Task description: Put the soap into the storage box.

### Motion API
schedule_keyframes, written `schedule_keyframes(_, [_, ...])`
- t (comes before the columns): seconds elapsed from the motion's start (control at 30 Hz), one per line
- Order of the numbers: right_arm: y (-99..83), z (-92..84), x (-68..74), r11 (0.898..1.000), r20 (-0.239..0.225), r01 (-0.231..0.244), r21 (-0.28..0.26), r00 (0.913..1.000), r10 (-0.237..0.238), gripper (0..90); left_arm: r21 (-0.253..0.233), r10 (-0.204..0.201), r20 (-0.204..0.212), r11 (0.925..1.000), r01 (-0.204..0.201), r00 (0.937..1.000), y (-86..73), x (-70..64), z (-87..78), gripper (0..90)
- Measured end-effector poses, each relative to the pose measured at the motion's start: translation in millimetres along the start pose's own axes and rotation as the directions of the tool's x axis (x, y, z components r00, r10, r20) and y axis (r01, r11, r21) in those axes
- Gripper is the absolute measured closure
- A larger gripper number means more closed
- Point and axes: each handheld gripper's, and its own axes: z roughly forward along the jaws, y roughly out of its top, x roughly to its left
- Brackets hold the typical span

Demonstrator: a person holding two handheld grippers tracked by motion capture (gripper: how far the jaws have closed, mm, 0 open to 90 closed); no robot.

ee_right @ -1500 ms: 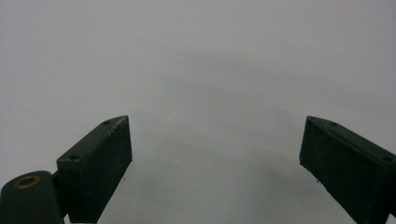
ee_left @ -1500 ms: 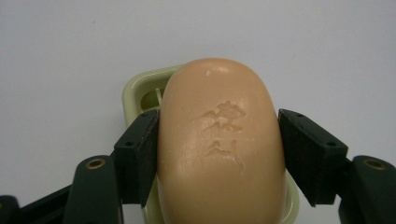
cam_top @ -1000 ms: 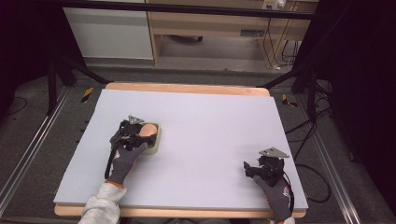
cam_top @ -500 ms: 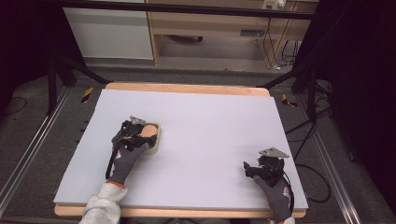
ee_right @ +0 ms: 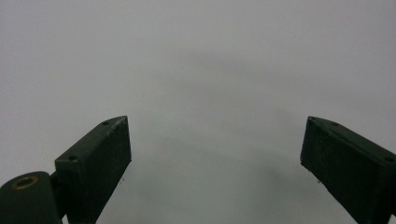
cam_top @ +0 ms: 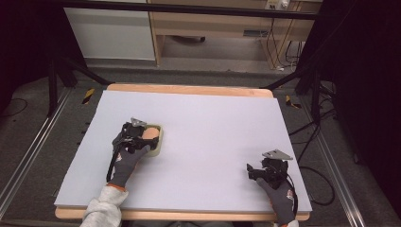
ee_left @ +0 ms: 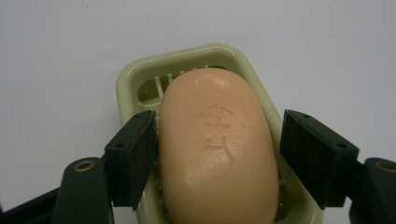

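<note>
Both hand-held grippers [cam_top: 142, 137] [cam_top: 265, 170] agape, low.

A soap dish [cam_top: 158, 142] is sitting on the counter [cam_top: 213, 123], in its left half and about midway between the near and far edges. A bar of soap [ee_left: 217, 149] is lying in the soap dish, running along its length. The left gripper [cam_top: 142, 137] is sitting at the soap dish's near-left side, its jaws standing either side of the soap: one is touching or nearly touching it, the other is standing a little apart. The right gripper [cam_top: 267, 168] is resting well to the right of the soap dish, nearer the counter's front edge, with bare counter between its spread jaws.
</note>
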Motion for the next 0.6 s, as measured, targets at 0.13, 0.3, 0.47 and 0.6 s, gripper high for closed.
schedule_keyframes(0.13, [0.0,-0.6,0.0,1.0,0.001,-0.003,-0.001,1.0,0.003,8.9,-0.02,-0.001,0.009,0.9998,0.001,1.0,0.4,-1.1,-5.7,25.5])
schedule_keyframes(0.3, [-0.1,-1.5,-1.0,1.0,0.005,-0.011,-0.009,0.9999,0.011,8.4,-0.047,0.004,0.02,0.9989,-0.003,0.9998,0.2,-2.5,-16.7,23.7])
schedule_keyframes(0.47, [-0.6,-4.5,-5.1,0.999,0.012,-0.033,-0.019,0.9994,0.033,8.3,-0.076,0.015,0.05,0.9971,-0.011,0.9987,-8.5,-3.3,-34.3,23.1])
schedule_keyframes(0.6, [-1.0,-6.1,-7.8,0.999,0.014,-0.039,-0.021,0.9991,0.039,8.2,-0.097,0.011,0.066,0.9953,-0.005,0.9977,-14.3,-2.8,-43.1,22.9])
